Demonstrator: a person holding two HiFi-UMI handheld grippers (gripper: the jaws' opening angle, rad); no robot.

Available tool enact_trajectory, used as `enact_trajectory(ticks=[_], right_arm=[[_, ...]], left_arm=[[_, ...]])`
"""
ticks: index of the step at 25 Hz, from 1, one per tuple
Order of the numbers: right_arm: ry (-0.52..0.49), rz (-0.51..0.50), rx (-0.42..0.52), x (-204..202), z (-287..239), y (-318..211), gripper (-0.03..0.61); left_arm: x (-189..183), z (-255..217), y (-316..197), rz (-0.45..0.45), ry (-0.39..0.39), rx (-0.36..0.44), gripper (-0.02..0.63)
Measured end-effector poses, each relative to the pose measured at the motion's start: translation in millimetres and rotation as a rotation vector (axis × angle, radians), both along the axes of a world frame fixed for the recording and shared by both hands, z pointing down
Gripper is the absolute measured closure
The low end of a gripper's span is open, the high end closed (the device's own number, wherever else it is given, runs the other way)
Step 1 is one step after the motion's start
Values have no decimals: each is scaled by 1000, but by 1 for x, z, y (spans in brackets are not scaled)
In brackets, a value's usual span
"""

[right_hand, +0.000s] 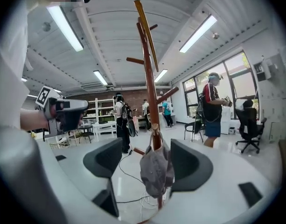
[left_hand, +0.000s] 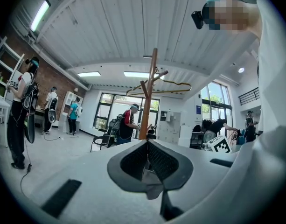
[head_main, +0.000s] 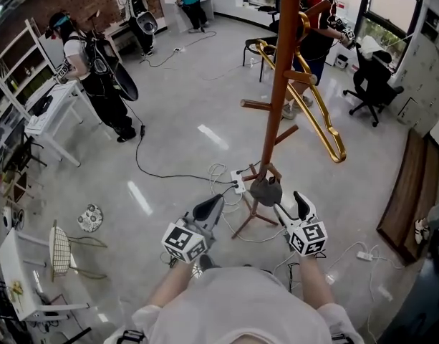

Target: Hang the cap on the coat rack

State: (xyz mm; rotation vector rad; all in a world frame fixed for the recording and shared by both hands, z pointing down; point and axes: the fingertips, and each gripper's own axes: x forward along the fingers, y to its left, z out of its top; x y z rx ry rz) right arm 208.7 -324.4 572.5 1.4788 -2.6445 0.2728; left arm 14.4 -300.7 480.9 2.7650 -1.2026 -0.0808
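A grey cap (head_main: pixel 266 190) hangs on a low peg of the brown wooden coat rack (head_main: pixel 280 84). In the right gripper view the cap (right_hand: pixel 156 171) dangles against the pole (right_hand: pixel 149 87), between the wide-apart jaws of my right gripper (right_hand: pixel 146 161), and the pads do not press it. In the head view the right gripper (head_main: pixel 294 205) sits just right of the cap. My left gripper (head_main: pixel 208 210) is held left of the rack's foot, its jaws meeting at the tips (left_hand: pixel 147 146) and holding nothing. The rack (left_hand: pixel 146 111) stands ahead of it.
A gold hanger (head_main: pixel 312 99) hangs from an upper peg. Cables and a power strip (head_main: pixel 238 181) lie around the rack's base. Several people stand about the room. An office chair (head_main: pixel 373 81) is at the far right, and a white table (head_main: pixel 51 113) and a wire chair (head_main: pixel 59 249) at the left.
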Motion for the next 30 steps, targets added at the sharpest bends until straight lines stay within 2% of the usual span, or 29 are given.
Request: enact_trajectory(ticks=[6,10,12,18,30], right_arm=[[-23,12,92,-4,-52,14,299],[-37,26,87,-9,-71,25,307],[-66,3,59,-14,-79,32,566],[-43,-28,77,-25,-95,41,567],[-75,-15,20,-29,-91,47,566]], left_arm=[[7,-4,1,16,-12,20,604],[12,-12,3,24,0,37,604],[16,-16,5,30,-4,52,604],[21,-19,10,38,-16,71,603],[17,-27,15,31,-25,97,603]])
